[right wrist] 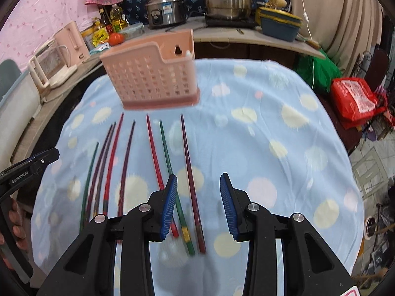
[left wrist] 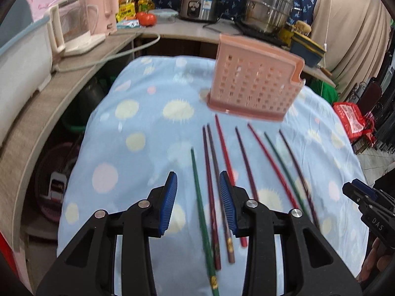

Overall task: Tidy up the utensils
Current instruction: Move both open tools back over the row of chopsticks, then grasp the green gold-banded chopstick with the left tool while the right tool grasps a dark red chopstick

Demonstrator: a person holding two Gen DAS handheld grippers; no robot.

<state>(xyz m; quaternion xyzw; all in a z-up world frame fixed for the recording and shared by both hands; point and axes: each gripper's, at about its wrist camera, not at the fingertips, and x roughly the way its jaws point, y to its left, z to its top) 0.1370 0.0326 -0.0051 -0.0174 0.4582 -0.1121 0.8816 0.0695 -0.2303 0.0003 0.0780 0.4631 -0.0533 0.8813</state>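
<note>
Several chopsticks, green, red and dark purple, lie side by side on the blue dotted cloth (left wrist: 138, 113), tips toward a pink perforated utensil holder (left wrist: 254, 83) that stands upright behind them. My left gripper (left wrist: 198, 174) hovers open over the left ones, a green chopstick (left wrist: 200, 204) and two maroon ones showing between its blue pads. My right gripper (right wrist: 198, 175) hovers open over the right end of the row, above a dark purple chopstick (right wrist: 186, 148) and beside a green one (right wrist: 166, 148). The holder (right wrist: 153, 79) appears empty. Neither gripper holds anything.
A curved counter wraps the back and left with a rice cooker (left wrist: 200, 2), a steel steamer pot (left wrist: 266, 5), a glass kettle (left wrist: 71, 24), a tomato (left wrist: 146, 18) and bottles. A red bag (right wrist: 353, 98) sits at the right. The other gripper shows at each view's edge.
</note>
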